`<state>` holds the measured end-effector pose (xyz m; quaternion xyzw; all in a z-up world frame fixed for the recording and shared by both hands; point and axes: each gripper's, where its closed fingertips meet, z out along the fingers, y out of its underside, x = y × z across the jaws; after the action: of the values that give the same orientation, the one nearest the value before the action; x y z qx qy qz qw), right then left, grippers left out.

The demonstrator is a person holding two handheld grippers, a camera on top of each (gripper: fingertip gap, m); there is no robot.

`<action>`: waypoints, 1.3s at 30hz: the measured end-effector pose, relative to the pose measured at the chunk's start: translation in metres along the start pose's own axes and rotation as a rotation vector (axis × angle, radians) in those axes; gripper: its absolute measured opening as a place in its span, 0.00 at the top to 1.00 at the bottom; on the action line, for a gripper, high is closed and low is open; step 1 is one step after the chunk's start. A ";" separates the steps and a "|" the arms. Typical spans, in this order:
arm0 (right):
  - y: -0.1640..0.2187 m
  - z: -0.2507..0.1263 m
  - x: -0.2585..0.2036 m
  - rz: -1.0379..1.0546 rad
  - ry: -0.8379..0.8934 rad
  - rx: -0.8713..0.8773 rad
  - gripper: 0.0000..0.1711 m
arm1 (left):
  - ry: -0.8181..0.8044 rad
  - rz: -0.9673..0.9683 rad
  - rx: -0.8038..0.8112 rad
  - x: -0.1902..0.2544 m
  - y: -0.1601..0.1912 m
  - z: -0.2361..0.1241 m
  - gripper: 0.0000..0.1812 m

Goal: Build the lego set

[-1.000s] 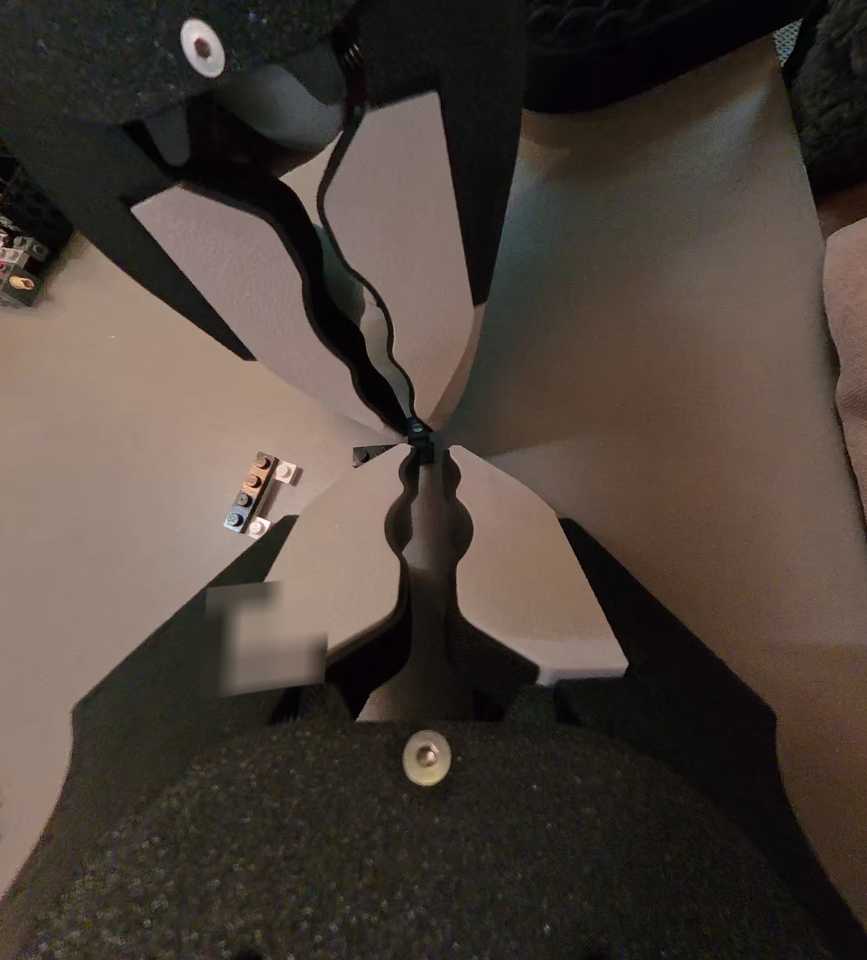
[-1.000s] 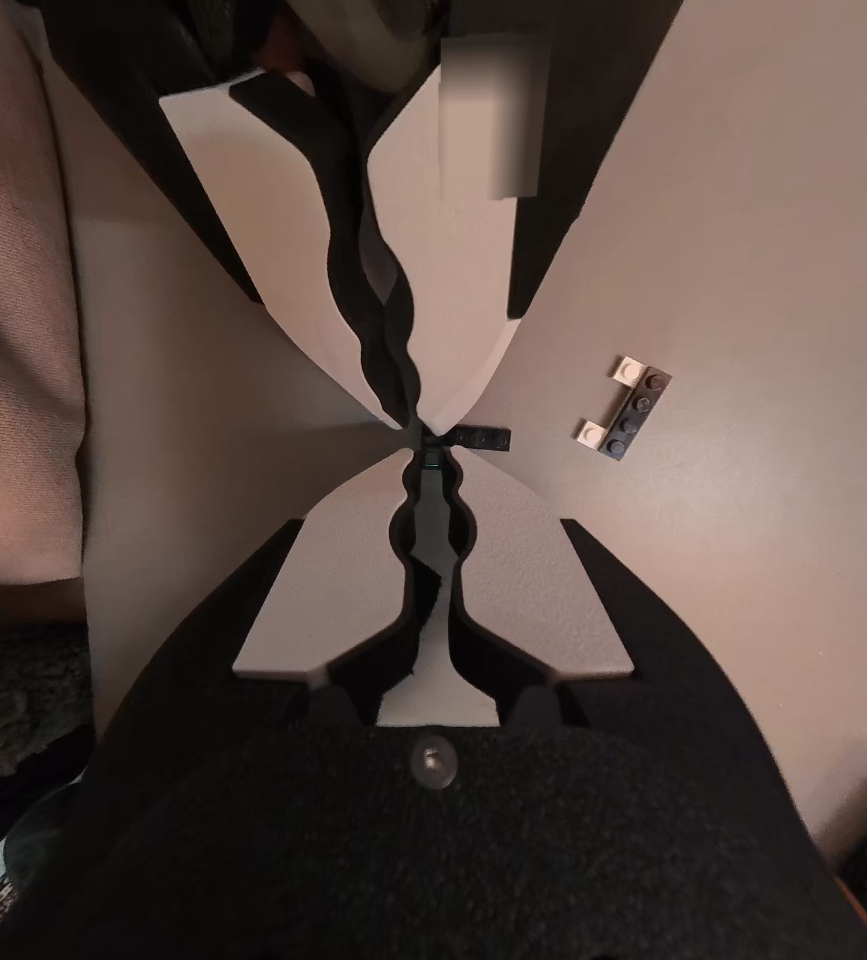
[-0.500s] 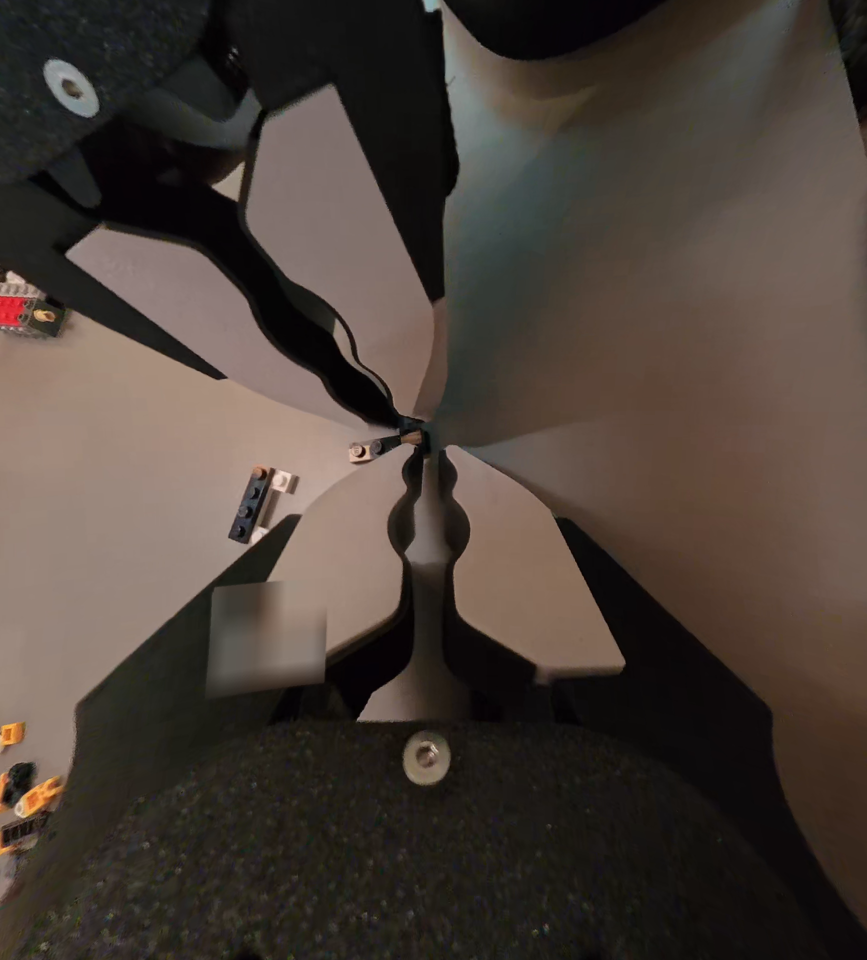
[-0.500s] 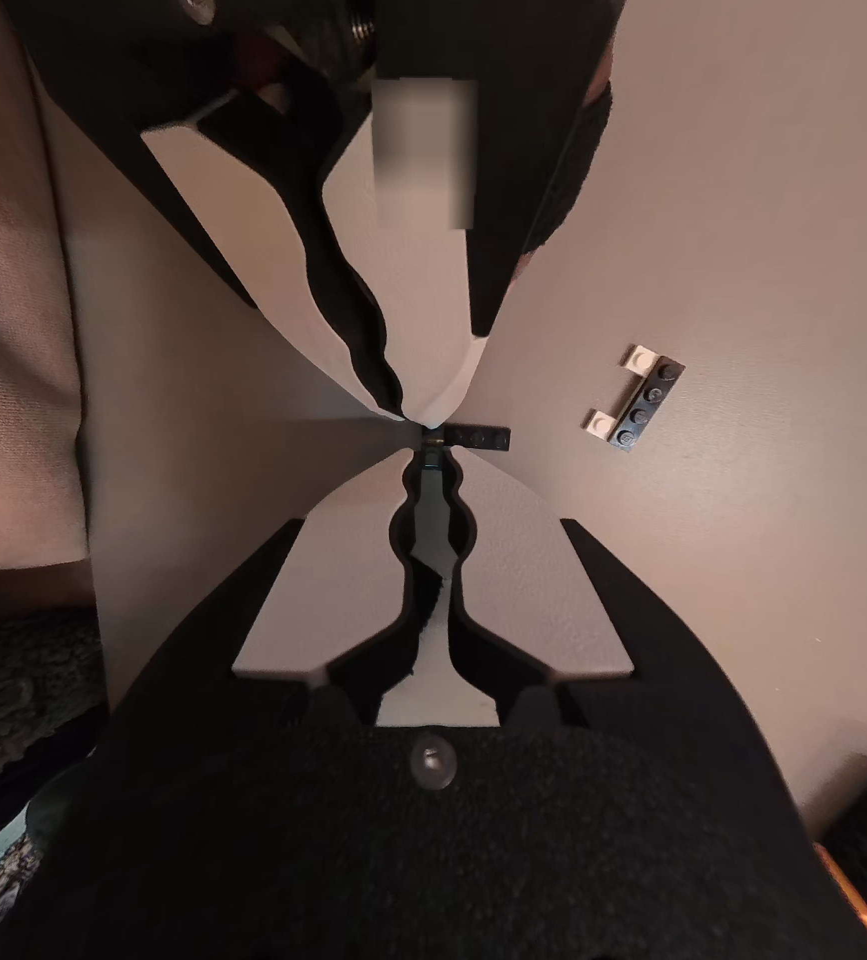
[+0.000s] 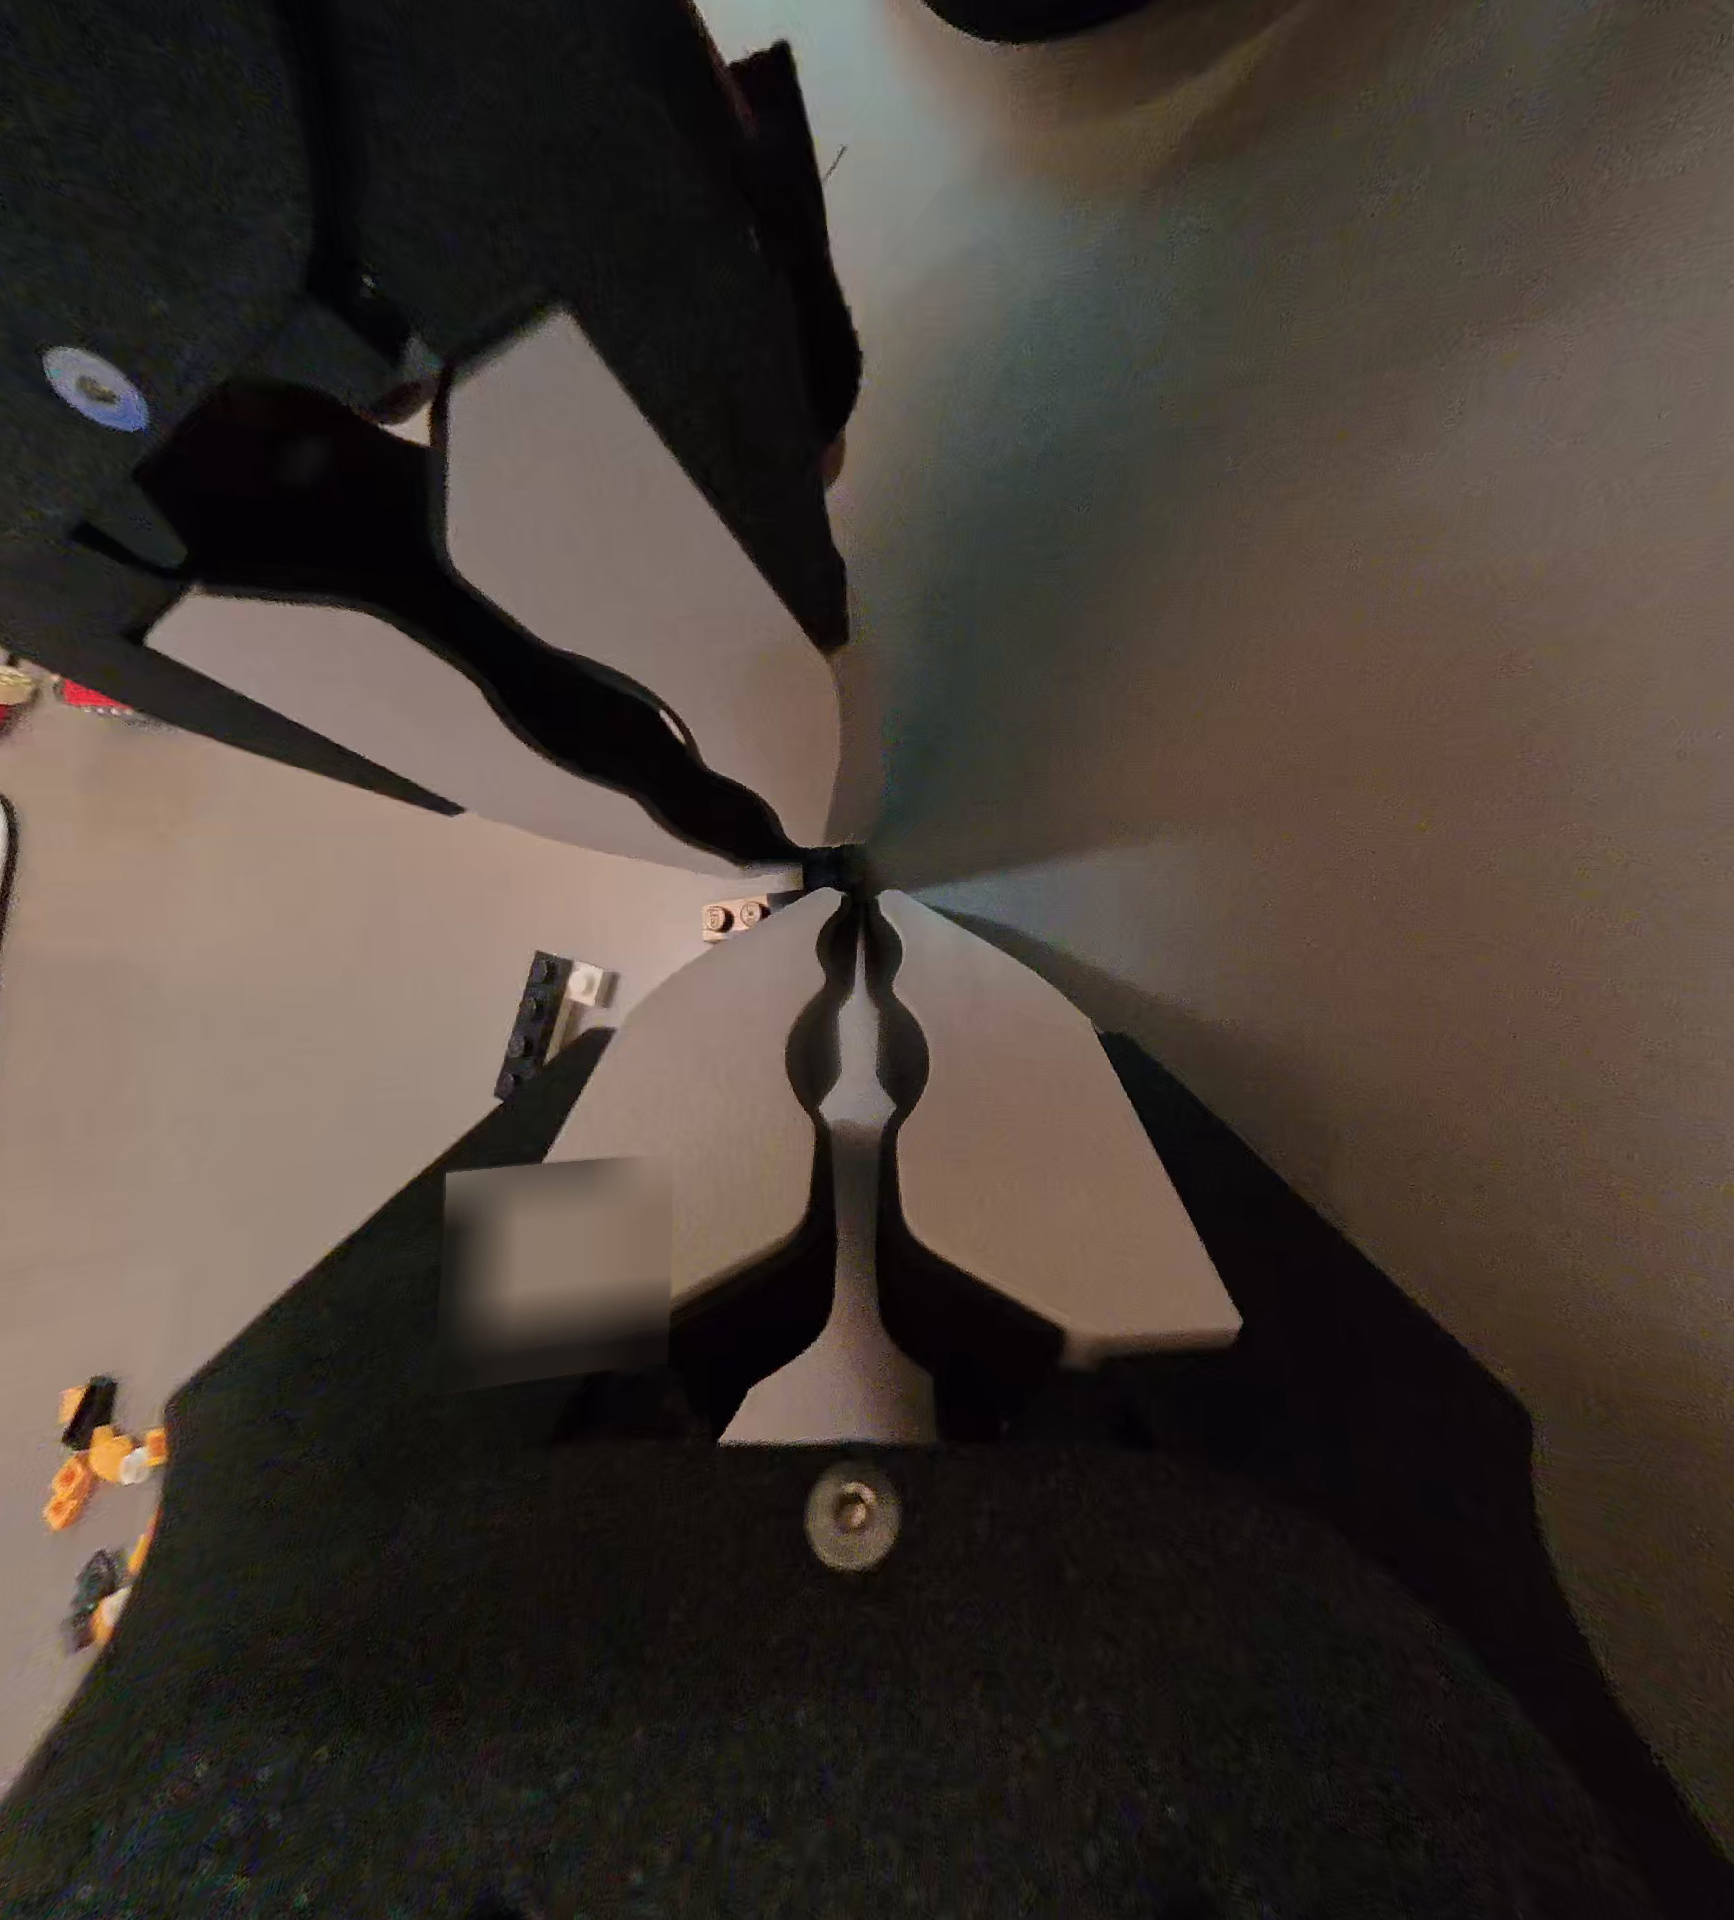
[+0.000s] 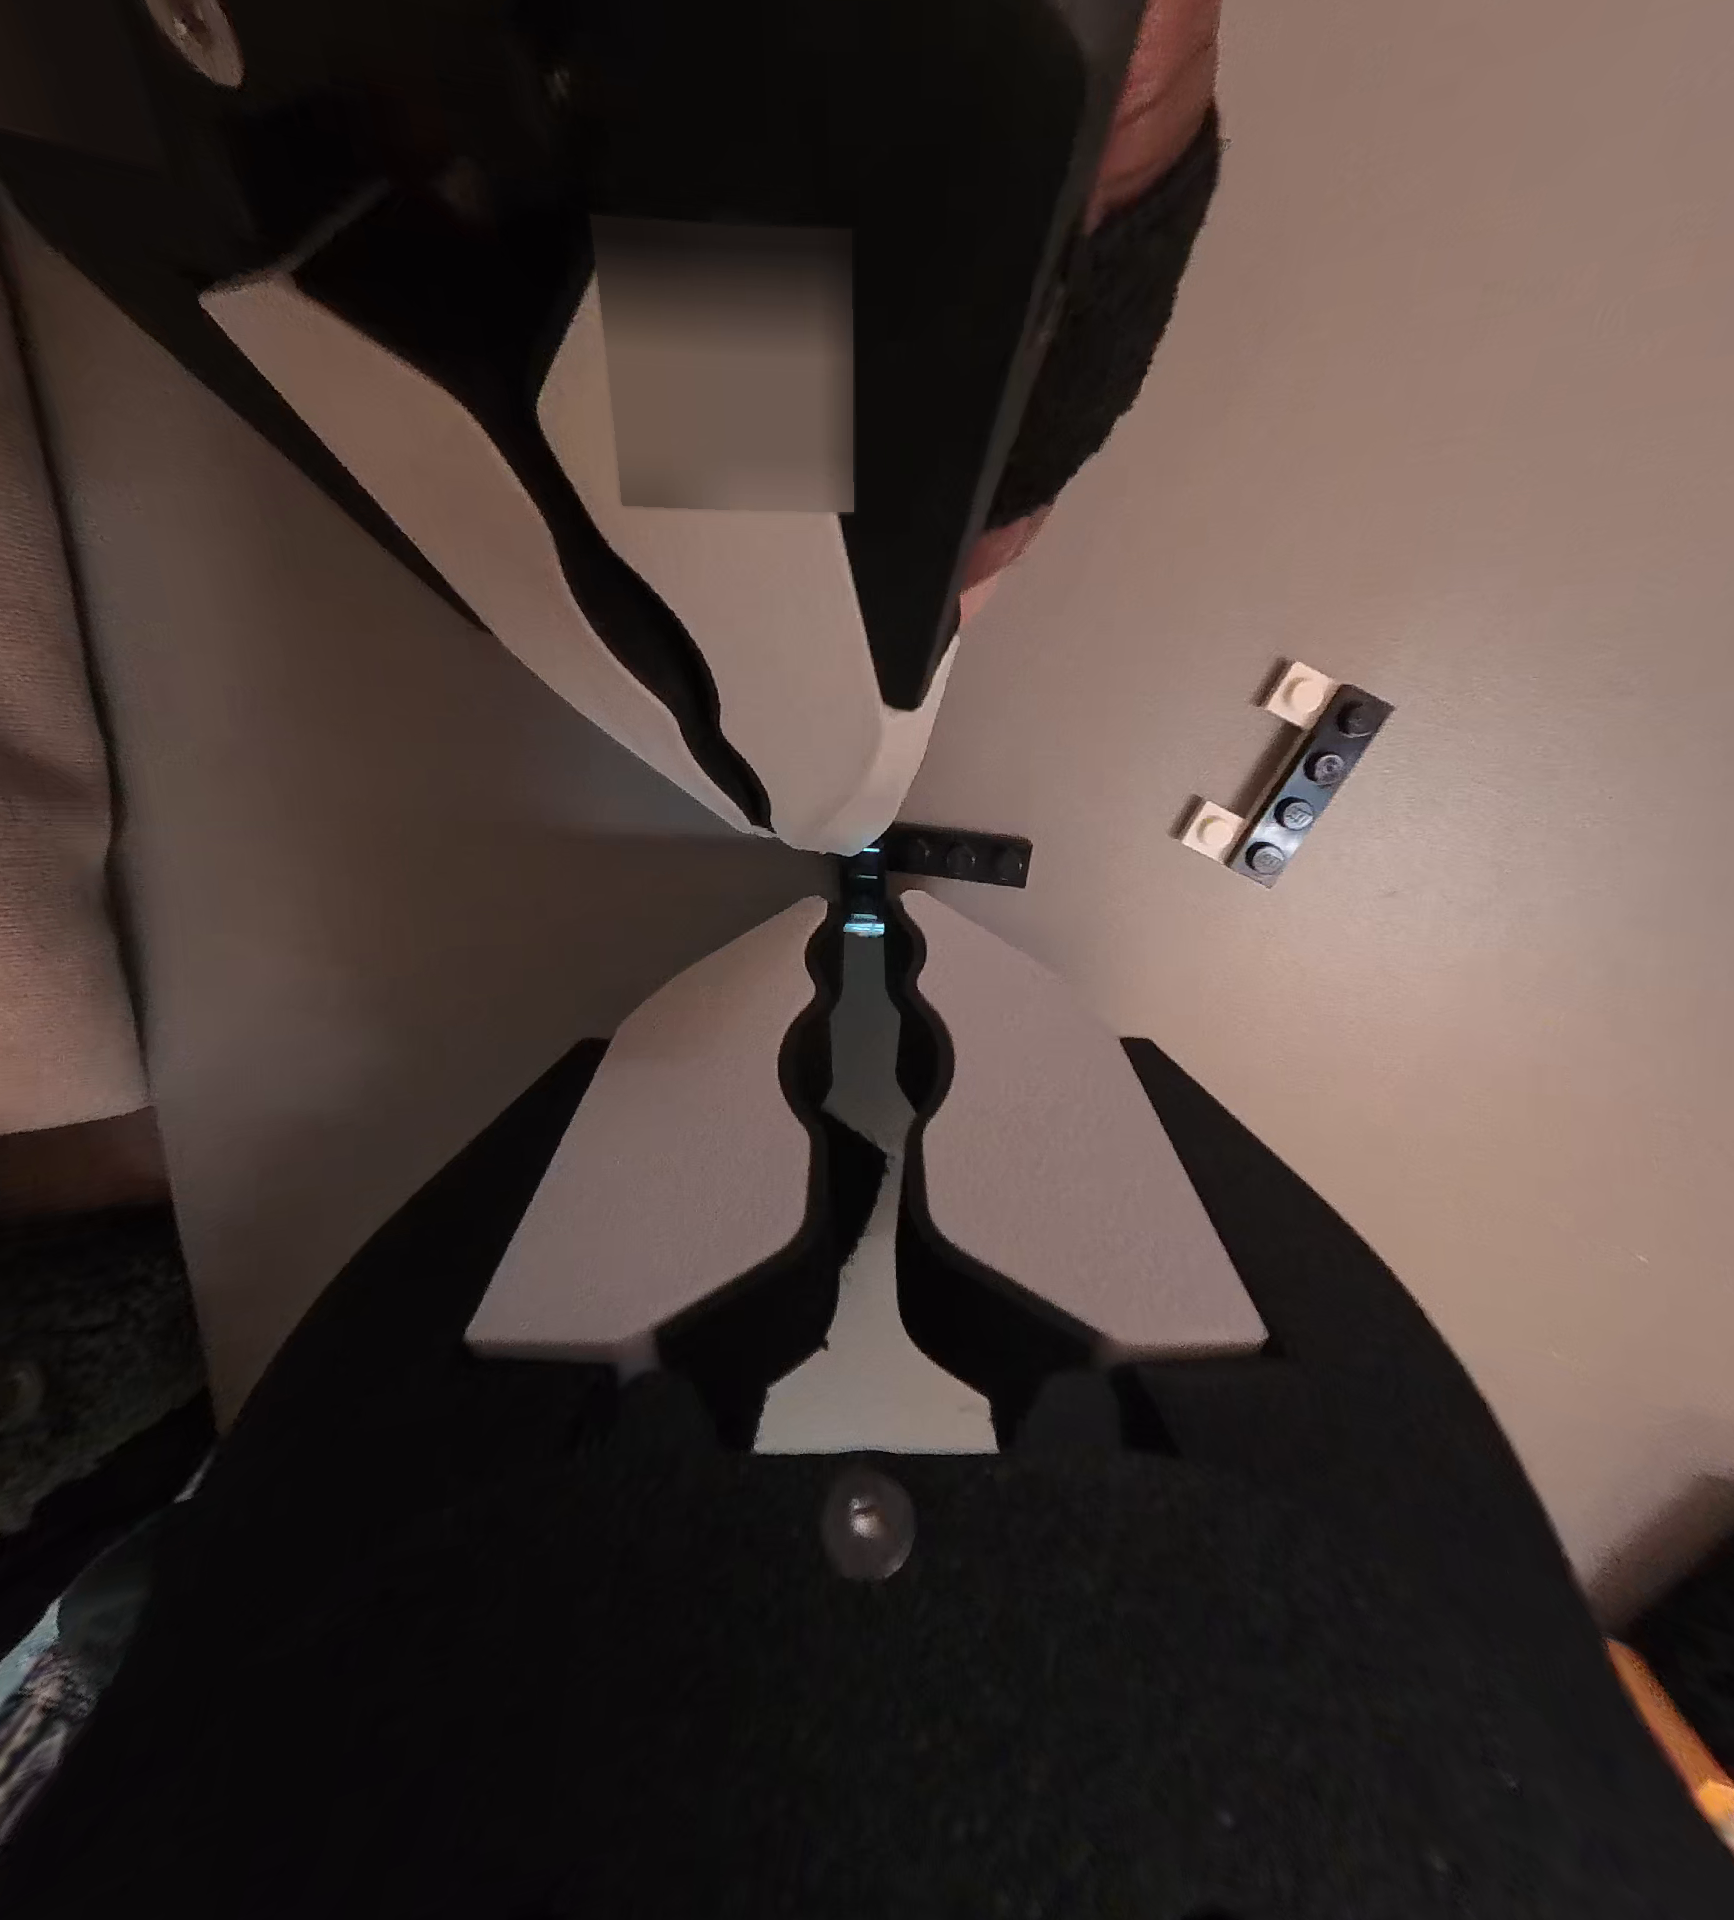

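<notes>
We hold both grippers tip to tip: left gripper and right gripper each pinch the small black plate (its far end juts right), near a black-and-white plate assembly.

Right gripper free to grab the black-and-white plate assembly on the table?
Probably not yet: the right gripper is shut on a small black plate. The black-and-white plate assembly itself lies unobstructed on the table.

We see our left hand-held gripper closed tip to tip with the right hand-held gripper, a small dark piece pinched where they meet. A tan studded plate juts out leftward just beside the tips. On the grey worktop lies a black-and-white plate assembly; orange and black loose pieces sit near the lower left edge.
</notes>
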<state>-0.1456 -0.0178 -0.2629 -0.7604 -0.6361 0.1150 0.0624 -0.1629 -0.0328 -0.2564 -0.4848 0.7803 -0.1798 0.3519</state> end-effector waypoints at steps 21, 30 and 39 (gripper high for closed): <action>-0.001 -0.003 0.000 0.055 -0.048 -0.023 0.96 | 0.027 -0.030 -0.010 -0.008 0.008 -0.007 0.96; -0.003 -0.005 0.000 0.054 -0.066 -0.025 0.96 | 0.029 -0.022 -0.010 -0.007 0.007 -0.005 0.95; -0.004 -0.003 0.001 0.050 -0.076 -0.066 0.96 | 0.011 0.020 0.007 -0.007 0.001 -0.003 0.90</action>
<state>-0.1484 -0.0165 -0.2595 -0.7729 -0.6221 0.1244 0.0102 -0.1643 -0.0267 -0.2523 -0.4749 0.7863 -0.1815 0.3511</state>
